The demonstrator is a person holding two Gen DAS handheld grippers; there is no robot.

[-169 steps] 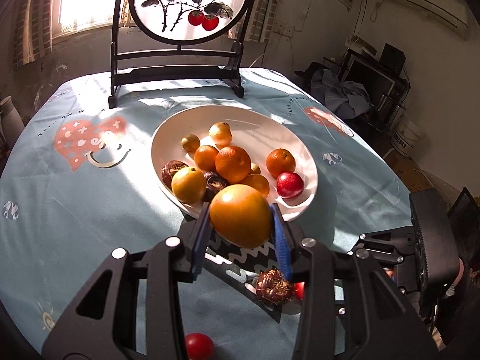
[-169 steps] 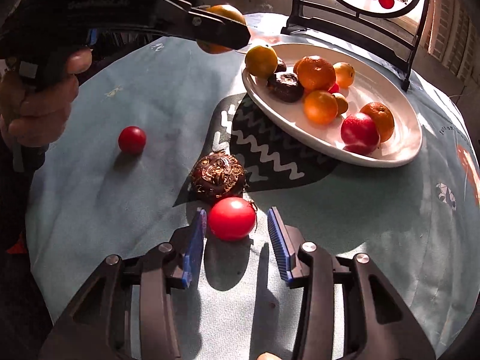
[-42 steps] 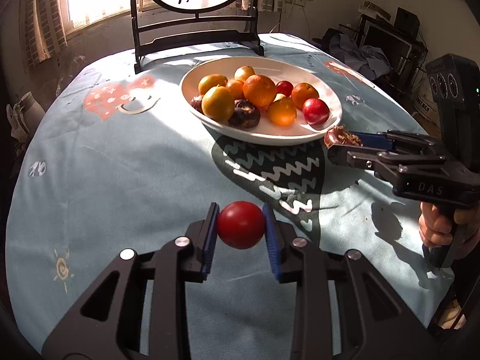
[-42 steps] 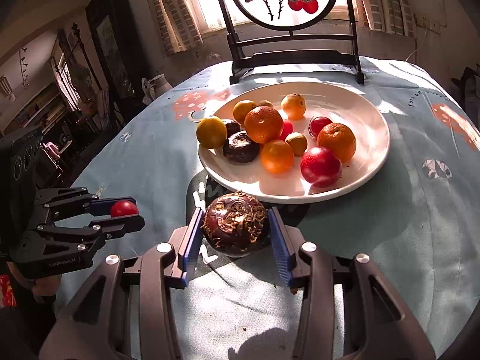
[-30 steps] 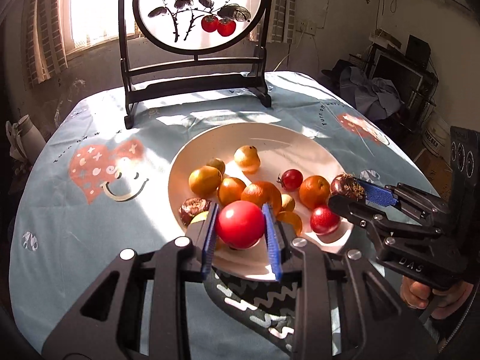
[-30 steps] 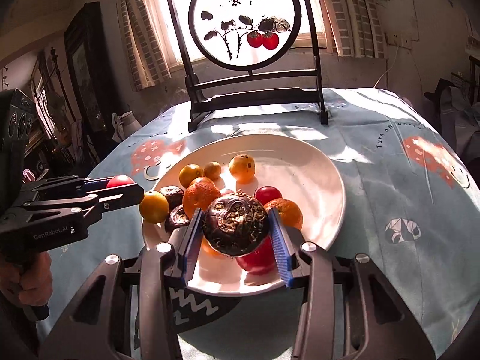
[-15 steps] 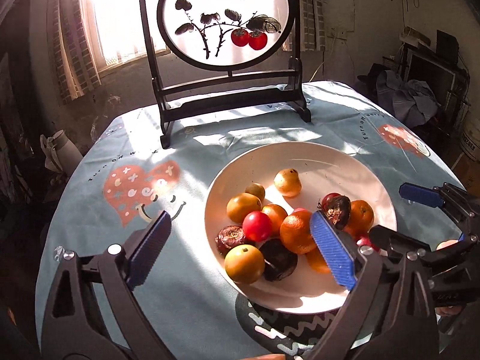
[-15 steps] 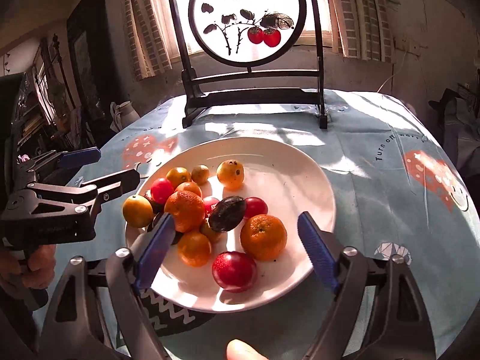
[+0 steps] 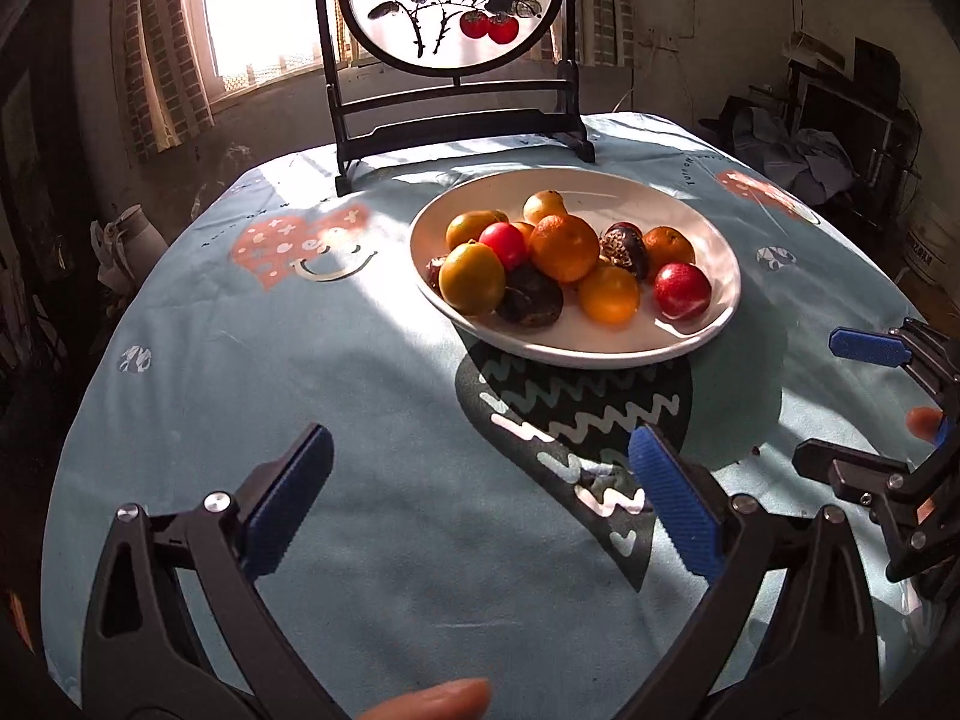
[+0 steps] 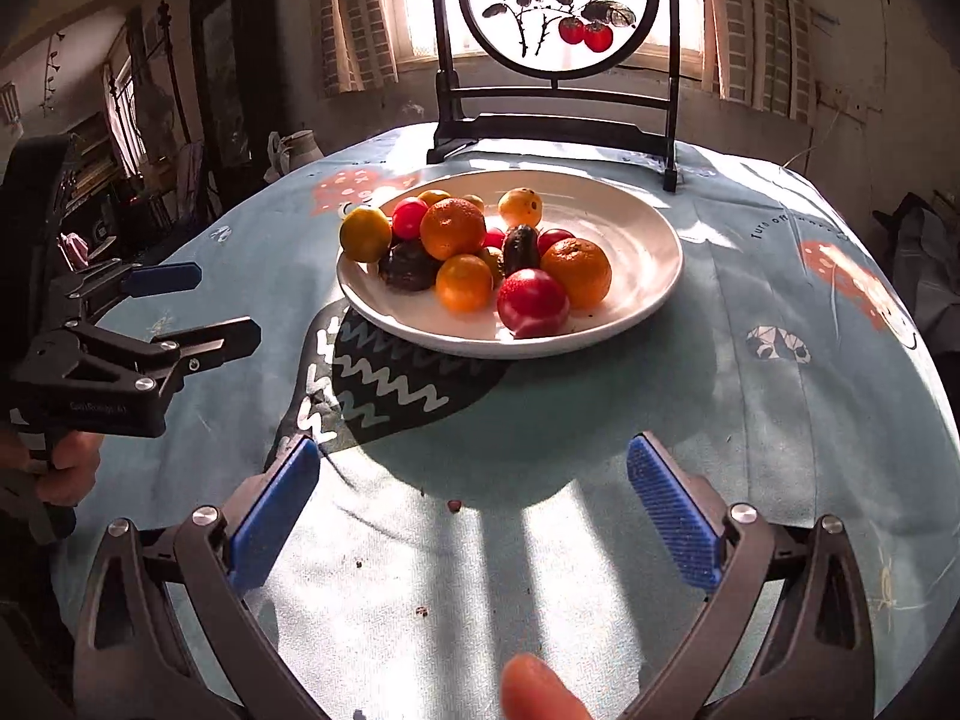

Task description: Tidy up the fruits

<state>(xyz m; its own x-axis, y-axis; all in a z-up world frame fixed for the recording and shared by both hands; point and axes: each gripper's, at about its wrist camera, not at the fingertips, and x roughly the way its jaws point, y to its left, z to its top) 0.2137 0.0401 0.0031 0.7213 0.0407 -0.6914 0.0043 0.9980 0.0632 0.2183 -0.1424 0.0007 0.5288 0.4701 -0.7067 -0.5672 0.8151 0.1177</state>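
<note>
All the fruit is sitting in the white plate (image 9: 717, 276), which is out ahead of both tongs and well apart from them. In there you've got a big orange (image 9: 563, 247) in the middle of the pile, a yellow-orange citrus (image 9: 471, 278) on the left edge, a small red fruit (image 9: 503, 243) tucked just behind it, a dark wrinkly fruit (image 9: 529, 303) at the front touching the citrus, another speckled dark one (image 9: 624, 247) to the right of the big orange, and a shiny red plum-looking fruit (image 9: 682, 290) nearest the right tongs' side. A few more small orange and yellow ones are wedged in behind, hard to count.

The left tongs (image 9: 480, 498) are spread wide with nothing between the blue pads (image 9: 282, 504), hanging over bare cloth short of the plate. They've just been opening up. Same for the right tongs (image 10: 474, 507): jaws just swung wide, nothing in them, only tiny crumbs on the cloth under them. From the right wrist camera the left tongs show off to the left, gripped by a hand (image 10: 66, 462).

The surface (image 9: 252, 372) wears a pale blue cloth with a dark zigzag patch just in front of the plate. Beyond the plate stands a round painted screen (image 9: 453, 3) in a black frame, window light behind it.
</note>
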